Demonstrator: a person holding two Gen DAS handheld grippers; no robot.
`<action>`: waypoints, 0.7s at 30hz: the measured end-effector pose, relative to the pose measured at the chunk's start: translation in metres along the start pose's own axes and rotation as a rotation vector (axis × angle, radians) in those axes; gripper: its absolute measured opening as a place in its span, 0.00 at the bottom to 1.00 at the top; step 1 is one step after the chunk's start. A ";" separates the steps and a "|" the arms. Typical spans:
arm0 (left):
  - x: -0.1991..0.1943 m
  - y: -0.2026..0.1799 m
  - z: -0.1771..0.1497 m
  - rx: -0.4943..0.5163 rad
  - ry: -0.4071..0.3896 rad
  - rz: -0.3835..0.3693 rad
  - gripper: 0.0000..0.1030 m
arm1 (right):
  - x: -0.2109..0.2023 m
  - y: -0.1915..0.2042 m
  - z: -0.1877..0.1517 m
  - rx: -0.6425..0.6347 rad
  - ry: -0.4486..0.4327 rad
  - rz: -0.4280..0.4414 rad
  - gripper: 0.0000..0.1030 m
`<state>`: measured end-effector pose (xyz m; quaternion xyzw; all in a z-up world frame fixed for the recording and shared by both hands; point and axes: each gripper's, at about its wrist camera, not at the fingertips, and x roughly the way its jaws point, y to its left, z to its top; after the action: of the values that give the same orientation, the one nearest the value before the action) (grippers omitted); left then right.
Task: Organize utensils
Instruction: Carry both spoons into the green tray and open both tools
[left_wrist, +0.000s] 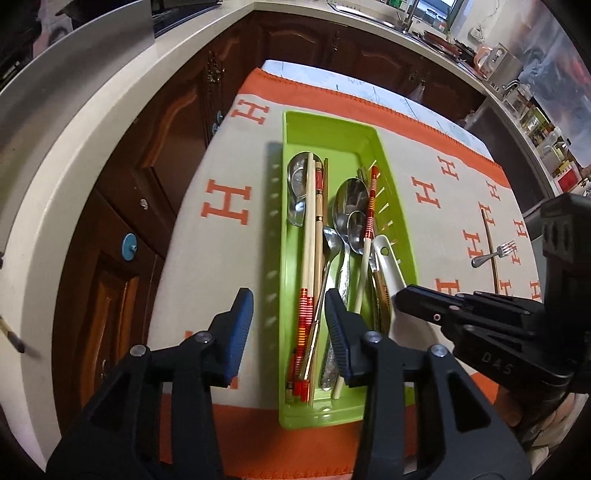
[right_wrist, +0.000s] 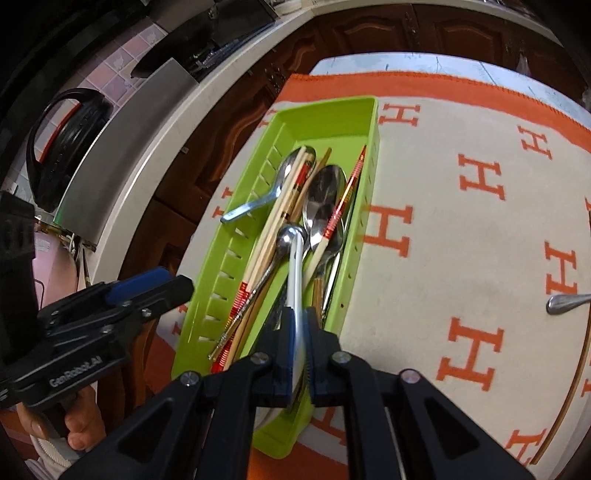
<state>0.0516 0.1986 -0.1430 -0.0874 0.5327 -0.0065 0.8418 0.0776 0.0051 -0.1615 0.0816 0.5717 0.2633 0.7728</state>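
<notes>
Right wrist view: the right gripper (right_wrist: 298, 343), ribbed blue pads, is clamped on a glossy white ceramic spoon (right_wrist: 296, 273) over the slotted green plastic tray (right_wrist: 236, 254). Beside it the left gripper (left_wrist: 289, 325), marked "GenRobot.AI", stands apart above steel spoons (left_wrist: 351, 206) and striped chopsticks (left_wrist: 308, 236); a fork (left_wrist: 495, 253) lies on the H-patterned cloth (left_wrist: 229, 199).

Green tray (left_wrist: 397, 206); cream cloth (left_wrist: 236, 155) w/ orange H's; red-striped chopsticks (left_wrist: 370, 206).
</notes>
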 end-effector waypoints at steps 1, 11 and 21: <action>-0.002 0.000 0.000 0.000 -0.002 0.004 0.36 | 0.000 0.000 0.000 0.000 0.003 0.005 0.09; -0.013 -0.009 -0.002 0.015 -0.012 0.011 0.36 | -0.026 -0.004 -0.011 -0.001 -0.040 0.008 0.09; -0.019 -0.041 -0.009 0.071 0.000 0.010 0.36 | -0.067 -0.043 -0.032 0.077 -0.100 -0.001 0.09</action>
<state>0.0383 0.1588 -0.1232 -0.0549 0.5325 -0.0212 0.8444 0.0478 -0.0707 -0.1338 0.1241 0.5421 0.2364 0.7968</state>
